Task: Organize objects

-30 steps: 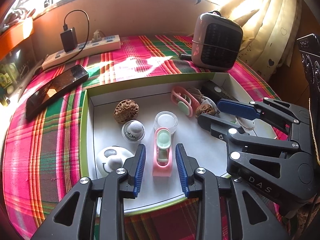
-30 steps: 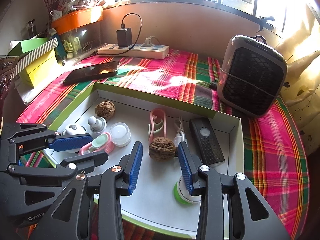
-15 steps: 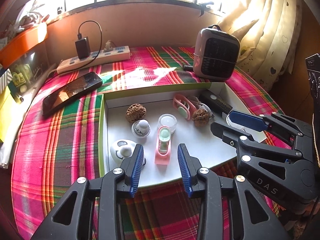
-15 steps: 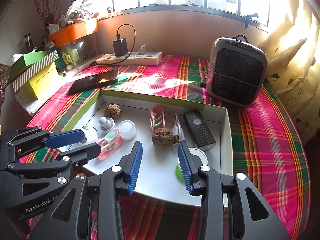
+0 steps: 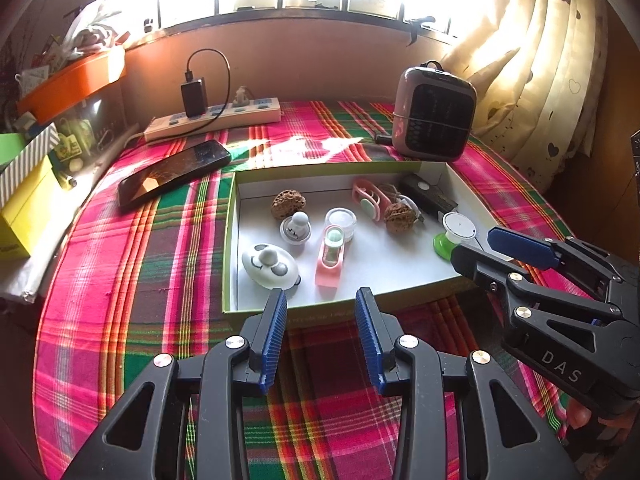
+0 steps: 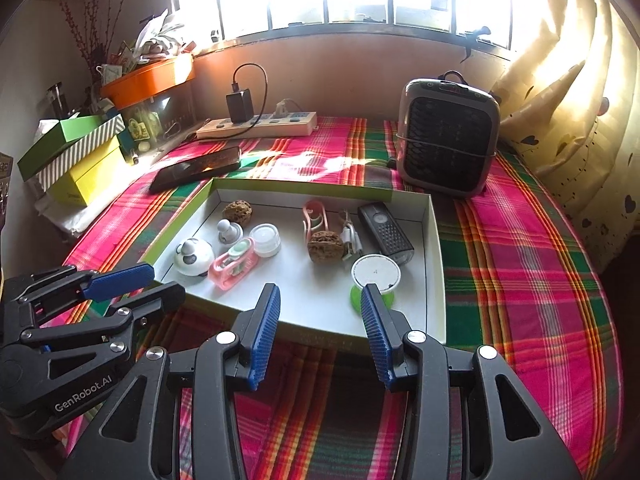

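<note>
Blue-padded fingers of both grippers have drawn back toward the near edge of the counter since a second ago, when they hung over the box floor. The left gripper (image 5: 321, 334) now sits just outside the near wall of the green-rimmed box (image 5: 230, 216), its fingers spread wide and empty. The right gripper (image 6: 319, 330) is likewise pulled back over the plaid cloth (image 6: 520, 260), fingers wide with nothing between them.

Inside the box the objects lie as before: a white smiley toy (image 5: 270, 266) at the near left, a pink clip (image 5: 330, 258) beside it, a small clear jar (image 5: 341, 222), two walnuts (image 5: 288, 204) (image 5: 398, 216), a black remote (image 5: 430, 196) at the far right, and a green-based spool (image 5: 456, 232) at the right wall.

Beyond the box, a phone (image 5: 174, 174), a power strip (image 5: 212, 120) and a small heater (image 5: 434, 114) stand on the cloth.
</note>
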{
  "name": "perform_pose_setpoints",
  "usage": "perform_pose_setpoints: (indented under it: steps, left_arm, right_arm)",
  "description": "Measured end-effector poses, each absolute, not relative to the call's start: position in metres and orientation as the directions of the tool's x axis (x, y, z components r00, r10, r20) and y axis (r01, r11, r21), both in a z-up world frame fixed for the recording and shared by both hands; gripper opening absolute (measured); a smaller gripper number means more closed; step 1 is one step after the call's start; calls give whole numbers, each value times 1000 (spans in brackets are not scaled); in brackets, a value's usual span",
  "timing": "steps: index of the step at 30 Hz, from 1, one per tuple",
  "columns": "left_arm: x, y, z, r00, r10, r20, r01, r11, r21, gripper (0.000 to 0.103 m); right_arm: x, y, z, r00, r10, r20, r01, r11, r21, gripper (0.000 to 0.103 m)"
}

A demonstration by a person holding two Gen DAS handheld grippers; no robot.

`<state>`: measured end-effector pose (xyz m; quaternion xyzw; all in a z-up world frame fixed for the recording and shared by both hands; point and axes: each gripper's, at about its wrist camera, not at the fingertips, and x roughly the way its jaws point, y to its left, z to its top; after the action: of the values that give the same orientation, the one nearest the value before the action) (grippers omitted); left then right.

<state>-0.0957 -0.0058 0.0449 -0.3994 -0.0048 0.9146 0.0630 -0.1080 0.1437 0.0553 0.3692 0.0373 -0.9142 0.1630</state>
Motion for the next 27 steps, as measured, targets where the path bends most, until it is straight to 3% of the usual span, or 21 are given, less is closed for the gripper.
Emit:
perform_pose_setpoints:
  steps: [22,27]
  left_arm:
    - [-52,1,15,-621,64,-781,-75,-997,-22,34]
    - [-48,4,7,-599,57,-799,-71,-997,-18,34]
  right_arm:
    - [-64,152,22,-612,-208,-763,276,-960,40,44]
    - [-60,154,13,-592,-197,-781,267,-963,40,50]
